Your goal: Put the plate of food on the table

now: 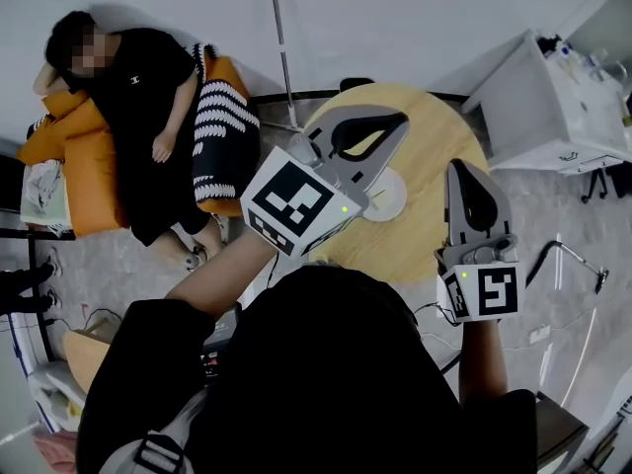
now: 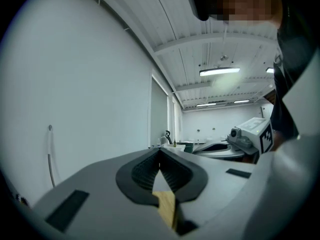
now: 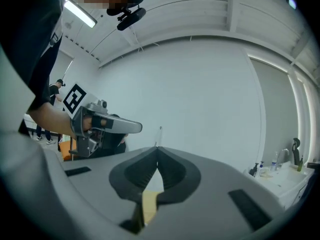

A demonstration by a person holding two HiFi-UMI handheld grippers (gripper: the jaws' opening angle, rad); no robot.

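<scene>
- Wood round table (image 1: 420, 250) fills the centre-right of the head view, beyond the operator's dark torso. Both grippers are held above it.
- Orange sofa (image 1: 91, 176) is at far left with a person in black (image 1: 138, 97) lying on it. It is well apart from the table.
- White cabinet (image 1: 533, 102) stands at far right, just off the table rim.
- Striped black-and-white cushion (image 1: 225, 126) is on the sofa's right end, between the person and the table.
- Thin metal pole (image 1: 280, 38) rises at the table's far-left side and is clear of both grippers.
- Left gripper (image 1: 401, 119) has its fingers together with nothing between them. Its own view shows only wall and ceiling past the tips. In the head view its body covers the plate's left edge.
- Right gripper (image 1: 461, 166) has its fingers together and is empty. It is over the right part of the table, to the right of the plate.
- White plate (image 1: 393, 197) lies flat and face up on the table, about mid-table, between the two grippers in the head view.
- Plate is round, so it has no long axis or heading. Can't make out any food on it.
</scene>
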